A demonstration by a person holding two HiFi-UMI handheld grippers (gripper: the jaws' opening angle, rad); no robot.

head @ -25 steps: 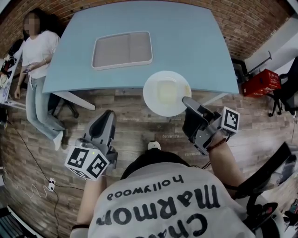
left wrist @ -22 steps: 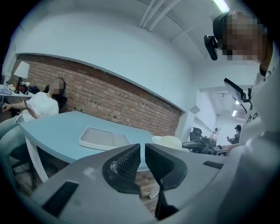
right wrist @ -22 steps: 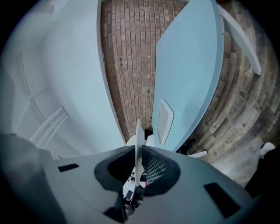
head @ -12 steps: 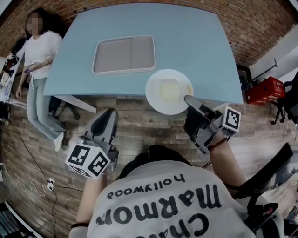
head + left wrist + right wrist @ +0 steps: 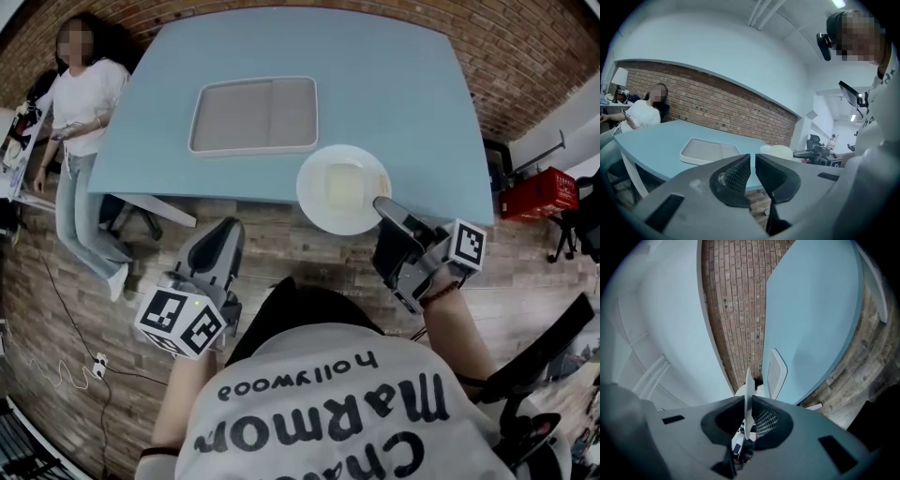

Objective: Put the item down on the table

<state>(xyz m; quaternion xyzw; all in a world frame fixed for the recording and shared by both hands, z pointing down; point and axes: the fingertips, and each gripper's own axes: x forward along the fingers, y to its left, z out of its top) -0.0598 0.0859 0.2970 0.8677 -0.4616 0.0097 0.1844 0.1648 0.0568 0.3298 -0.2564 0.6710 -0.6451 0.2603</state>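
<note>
Head view, from over the wearer's shoulders, takes in two grippers, one plate, one tray and one table. The right gripper (image 5: 380, 203) is clamped on the near rim of the white plate (image 5: 342, 187). The right gripper view shows that rim edge-on, pinched between both jaws. The plate sits at the near edge of the light blue table (image 5: 394, 84), part over the top and part out past the edge above the floor. Whether its underside touches the table I cannot tell. A pale patch in the plate's middle is too washed out to name, and the plate hides the gripper's lower jaw from above. The left gripper (image 5: 223, 234) hangs low over the floor, short of the table, its jaws drawn almost together with only a thin slit and nothing between them. Each gripper carries one marker cube, two in all. The grey tray (image 5: 234, 117), split into two sections, lies further in on the table, apart from the plate. The wearer's white shirt (image 5: 319, 412) fills the bottom of the view and is cut off by the frame. One other person (image 5: 80, 103) sits beside the table's left corner. The floor (image 5: 281, 253) is wood planks, the wall (image 5: 525, 47) behind the table is brick, and one red crate (image 5: 539, 194) stands off to the right.
</note>
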